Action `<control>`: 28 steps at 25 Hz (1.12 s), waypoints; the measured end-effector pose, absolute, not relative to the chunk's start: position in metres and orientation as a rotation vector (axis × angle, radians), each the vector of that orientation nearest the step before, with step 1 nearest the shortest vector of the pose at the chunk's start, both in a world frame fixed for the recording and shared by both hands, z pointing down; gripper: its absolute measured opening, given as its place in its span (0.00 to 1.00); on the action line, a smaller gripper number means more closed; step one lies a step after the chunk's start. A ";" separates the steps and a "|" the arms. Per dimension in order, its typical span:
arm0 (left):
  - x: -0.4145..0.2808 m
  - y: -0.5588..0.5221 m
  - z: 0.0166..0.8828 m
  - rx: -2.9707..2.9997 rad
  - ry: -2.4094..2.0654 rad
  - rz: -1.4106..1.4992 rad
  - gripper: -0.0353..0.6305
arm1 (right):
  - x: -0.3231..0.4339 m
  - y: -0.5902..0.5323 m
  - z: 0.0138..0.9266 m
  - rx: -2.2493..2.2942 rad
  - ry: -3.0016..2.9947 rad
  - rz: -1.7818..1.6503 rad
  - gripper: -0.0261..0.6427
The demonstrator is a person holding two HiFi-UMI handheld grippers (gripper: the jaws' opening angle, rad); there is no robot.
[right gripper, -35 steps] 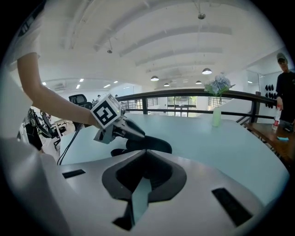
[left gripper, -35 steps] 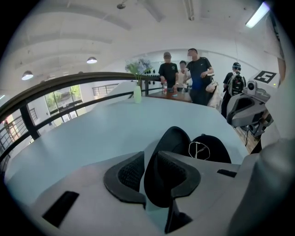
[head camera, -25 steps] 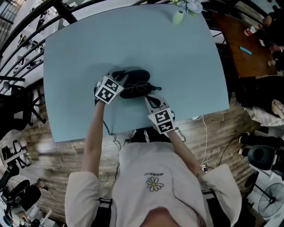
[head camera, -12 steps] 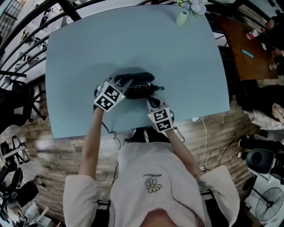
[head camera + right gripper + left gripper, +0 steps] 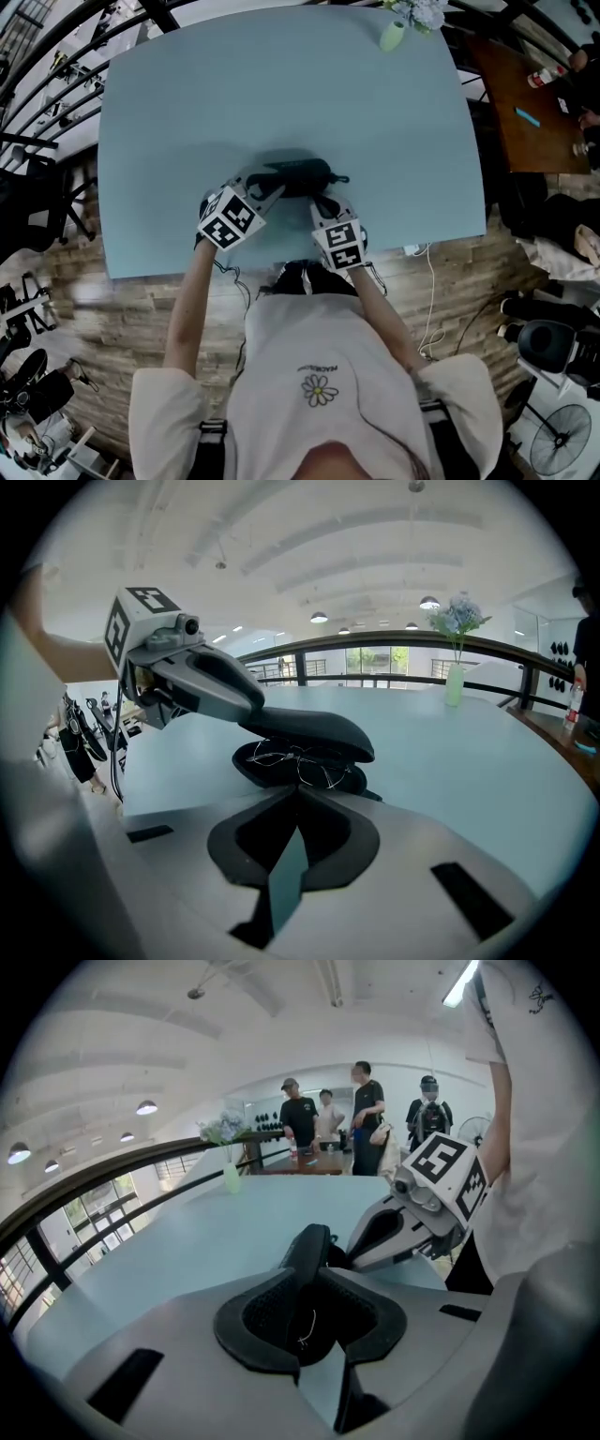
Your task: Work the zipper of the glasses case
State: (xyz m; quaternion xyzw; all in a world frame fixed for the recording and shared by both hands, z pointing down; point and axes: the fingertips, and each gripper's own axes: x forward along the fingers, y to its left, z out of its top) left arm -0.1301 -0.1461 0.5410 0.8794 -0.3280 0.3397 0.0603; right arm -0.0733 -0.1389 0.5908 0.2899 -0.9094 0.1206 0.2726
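The case (image 5: 298, 174) is laid on the table (image 5: 281, 84), lid (image 5: 309, 726) ajar. The lid's left end is gripped by the left gripper (image 5: 272, 191). The right gripper (image 5: 324, 200) is closed, tips at the near rim.

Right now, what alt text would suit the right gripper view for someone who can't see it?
A black glasses case lies half open on a pale blue table, wire-rimmed glasses inside. The left tongs grip its lid; the shut right tongs meet its near rim.
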 end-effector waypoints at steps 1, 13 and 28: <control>-0.129 -0.142 0.544 2.654 -0.978 1.036 0.18 | -0.073 -0.139 0.590 0.781 -2.450 0.325 0.05; -0.120 -0.118 0.572 2.610 -0.868 1.126 0.17 | -0.060 -0.143 0.575 0.824 -2.454 0.333 0.05; -0.119 -0.117 0.572 2.550 -0.908 1.052 0.14 | -0.054 -0.186 0.577 0.426 -2.330 -0.134 0.05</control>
